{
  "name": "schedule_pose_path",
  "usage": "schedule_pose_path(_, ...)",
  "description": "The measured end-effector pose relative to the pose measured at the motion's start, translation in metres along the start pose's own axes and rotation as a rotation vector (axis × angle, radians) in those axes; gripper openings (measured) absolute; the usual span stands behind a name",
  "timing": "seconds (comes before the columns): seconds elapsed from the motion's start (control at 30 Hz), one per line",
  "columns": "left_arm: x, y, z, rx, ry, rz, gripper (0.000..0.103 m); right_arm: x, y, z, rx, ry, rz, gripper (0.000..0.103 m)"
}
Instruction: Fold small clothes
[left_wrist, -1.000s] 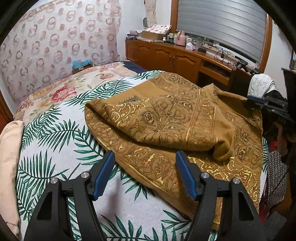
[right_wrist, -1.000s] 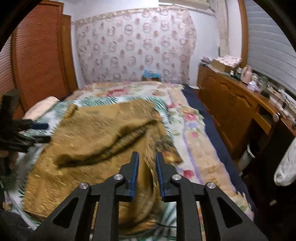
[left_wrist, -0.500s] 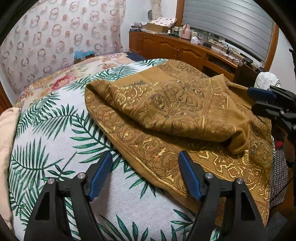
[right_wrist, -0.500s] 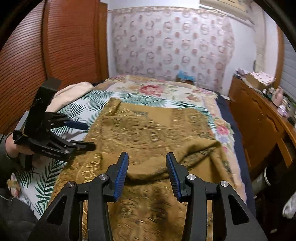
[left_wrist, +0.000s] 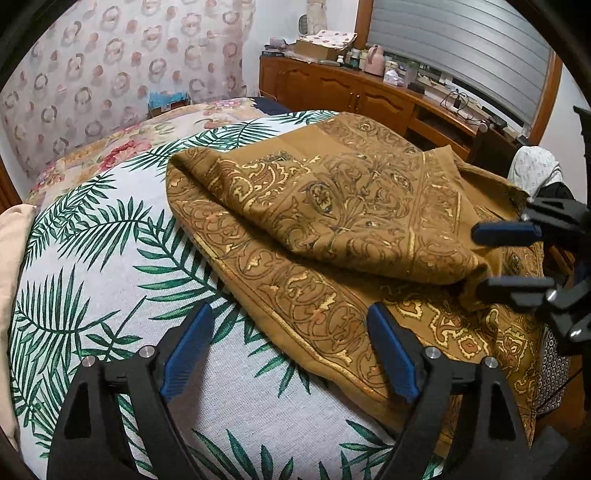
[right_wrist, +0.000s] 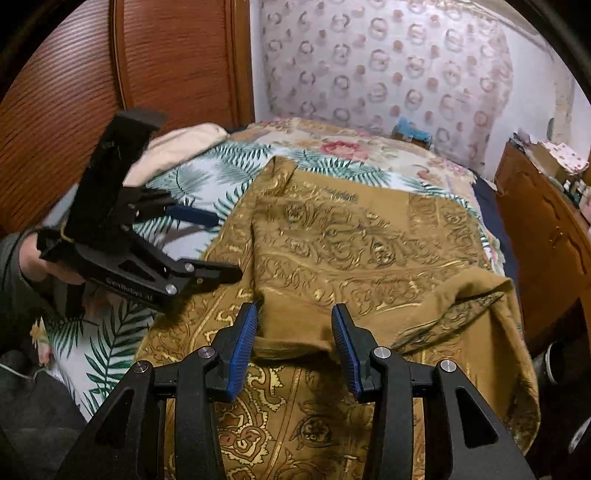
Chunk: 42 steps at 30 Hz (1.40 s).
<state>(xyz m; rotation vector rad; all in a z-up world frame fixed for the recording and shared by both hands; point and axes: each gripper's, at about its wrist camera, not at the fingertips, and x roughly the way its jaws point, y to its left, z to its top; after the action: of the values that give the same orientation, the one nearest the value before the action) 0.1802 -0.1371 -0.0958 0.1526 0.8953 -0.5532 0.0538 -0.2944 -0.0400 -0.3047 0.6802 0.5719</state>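
Observation:
A mustard-brown cloth with gold ornament lies on the bed, its top layer folded over the lower one; it also shows in the right wrist view. My left gripper is open and empty, over the cloth's near hem and the palm-leaf sheet. It also shows in the right wrist view, at the cloth's left edge. My right gripper is open and empty, its jaws either side of the folded layer's near corner. It shows at the right of the left wrist view.
The palm-leaf sheet covers the bed, with a floral quilt behind. A cream pillow lies at the left by the wooden wardrobe. A wooden sideboard with clutter runs along the bed's far side.
My right gripper let go of the cloth and opened, then moved over the folded layer's corner. My left gripper stayed open and drew nearer the cloth's hem.

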Motion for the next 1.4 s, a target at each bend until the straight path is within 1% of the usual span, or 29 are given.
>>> schedule_pose_path(0.17, -0.002, 0.002, 0.0, -0.01, -0.004, -0.009, 0.086, 0.018, -0.002, 0.003, -0.015, 0.053, -0.01, 0.044)
schedule_pose_path(0.2, -0.002, 0.004, 0.0, -0.014, -0.007, -0.016, 0.086, 0.018, -0.003, 0.005, -0.02, 0.056, -0.008, 0.042)
schedule_pose_path(0.23, -0.004, 0.006, 0.0, -0.019, -0.008, -0.024, 0.086, 0.018, -0.005, 0.008, -0.028, 0.058, -0.003, 0.035)
schedule_pose_path(0.3, -0.009, 0.011, -0.001, -0.036, -0.019, -0.051, 0.086, 0.015, -0.008, 0.015, -0.051, 0.055, -0.012, 0.012)
schedule_pose_path(0.33, -0.013, 0.013, -0.001, -0.039, -0.032, -0.062, 0.086, 0.012, -0.01, 0.021, -0.072, 0.045, -0.052, 0.01)
schedule_pose_path(0.37, -0.018, 0.014, 0.0, -0.041, -0.052, -0.068, 0.086, 0.009, -0.014, 0.027, -0.084, 0.033, -0.079, 0.01)
schedule_pose_path(0.43, -0.027, 0.017, 0.003, -0.036, -0.083, -0.055, 0.086, 0.004, -0.027, 0.044, -0.085, 0.015, -0.096, 0.009)
schedule_pose_path(0.57, -0.045, 0.023, 0.012, -0.051, -0.153, -0.042, 0.086, 0.004, -0.056, 0.082, -0.105, -0.007, -0.186, 0.009)
schedule_pose_path(0.7, -0.05, 0.03, 0.019, -0.059, -0.182, -0.019, 0.086, 0.018, -0.087, 0.118, -0.129, -0.005, -0.285, 0.008)
schedule_pose_path(0.83, -0.047, 0.035, 0.021, -0.064, -0.186, -0.007, 0.086, 0.043, -0.117, 0.144, -0.113, 0.024, -0.338, 0.008)
schedule_pose_path(0.97, -0.038, 0.04, 0.02, -0.067, -0.168, 0.004, 0.086, 0.084, -0.138, 0.159, -0.066, 0.079, -0.352, 0.009)
schedule_pose_path(1.07, -0.033, 0.04, 0.018, -0.066, -0.151, 0.004, 0.086, 0.11, -0.151, 0.169, -0.003, 0.123, -0.326, 0.022)
schedule_pose_path(1.1, -0.032, 0.04, 0.017, -0.064, -0.148, 0.006, 0.086, 0.115, -0.153, 0.17, 0.015, 0.131, -0.326, 0.024)
schedule_pose_path(1.17, -0.031, 0.037, 0.016, -0.057, -0.143, 0.016, 0.086, 0.114, -0.155, 0.175, 0.041, 0.125, -0.307, 0.025)
schedule_pose_path(1.23, -0.031, 0.034, 0.016, -0.048, -0.142, 0.021, 0.086, 0.11, -0.156, 0.175, 0.069, 0.125, -0.306, 0.032)
schedule_pose_path(1.27, -0.031, 0.033, 0.014, -0.047, -0.142, 0.022, 0.086, 0.105, -0.163, 0.174, 0.078, 0.126, -0.309, 0.04)
schedule_pose_path(1.3, -0.031, 0.032, 0.014, -0.048, -0.143, 0.022, 0.086, 0.102, -0.162, 0.172, 0.085, 0.129, -0.312, 0.043)
schedule_pose_path(1.4, -0.033, 0.031, 0.013, -0.057, -0.146, 0.018, 0.086, 0.082, -0.162, 0.163, 0.104, 0.119, -0.304, 0.043)
